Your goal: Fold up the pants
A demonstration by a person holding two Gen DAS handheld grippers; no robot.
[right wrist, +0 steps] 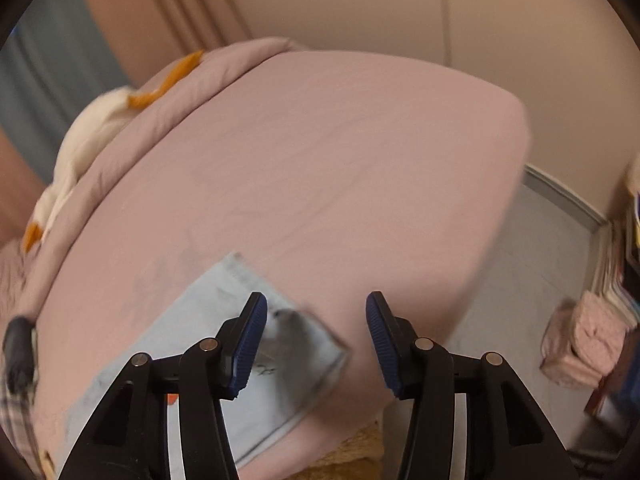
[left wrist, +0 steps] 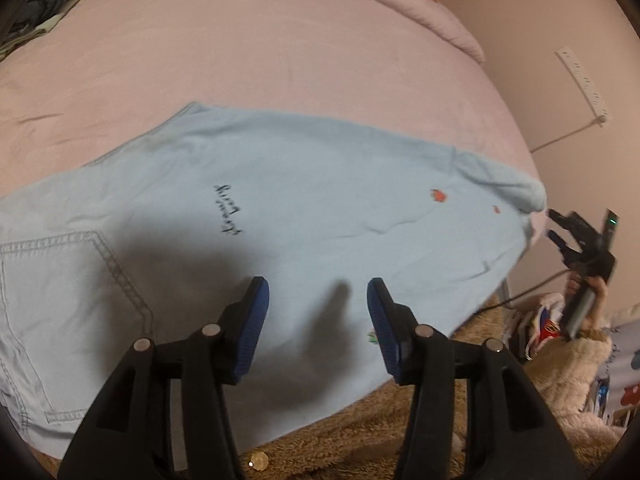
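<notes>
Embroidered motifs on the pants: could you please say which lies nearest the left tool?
The green-and-pink motif, right beside the left tool; the red motifs lie farther away.

left tool point(left wrist: 318, 312): chunky black plastic arms, ribbed blue pads point(left wrist: 256, 320), shiny silver pivot pins
right tool point(right wrist: 316, 328): same deal, black frame, blue ribbed pads point(right wrist: 378, 336), round silver pins

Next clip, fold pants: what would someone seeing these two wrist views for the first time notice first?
The light blue denim pants dominate, spread flat across the pink bed sheet, with a stitched back pocket at the left and dark script lettering mid-leg. The left gripper hangs open just above the fabric, casting a shadow on it. The right gripper, also open, is above the cuff end near the bed's corner, and a white plush toy with orange parts lies on the far pink duvet.
</notes>
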